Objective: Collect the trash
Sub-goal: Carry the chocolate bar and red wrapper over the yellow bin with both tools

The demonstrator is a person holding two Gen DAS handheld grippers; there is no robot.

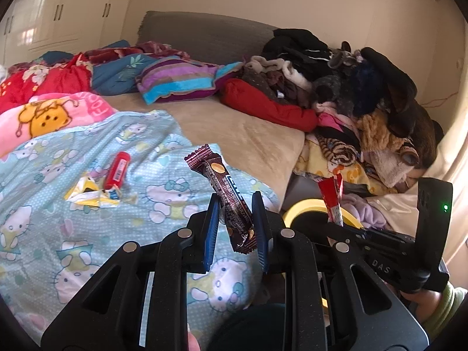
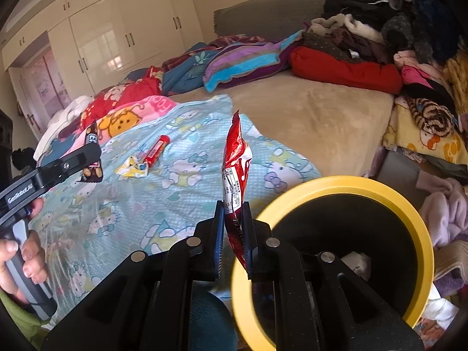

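My left gripper (image 1: 237, 204) is shut on a dark brown snack wrapper (image 1: 225, 193) that stands up between its blue pads, above the Hello Kitty blanket (image 1: 87, 219). My right gripper (image 2: 233, 209) is shut on a red and white snack packet (image 2: 236, 161), held beside the rim of the yellow-rimmed black bin (image 2: 380, 187). In the left wrist view the right gripper (image 1: 336, 222) and its red packet (image 1: 330, 199) sit over the bin's rim (image 1: 304, 204). On the blanket lie a red tube (image 1: 117, 169) and a crumpled yellow-white wrapper (image 1: 90, 194). Something white (image 2: 356, 263) lies inside the bin.
A pile of clothes (image 1: 351, 93) fills the bed's right side, with a red cushion (image 1: 263, 105) and a striped pillow (image 1: 181, 79) behind. Bare beige sheet (image 2: 307, 117) lies in the middle. White wardrobes (image 2: 102, 38) stand at the back. A hand (image 2: 26, 260) holds the left gripper's handle.
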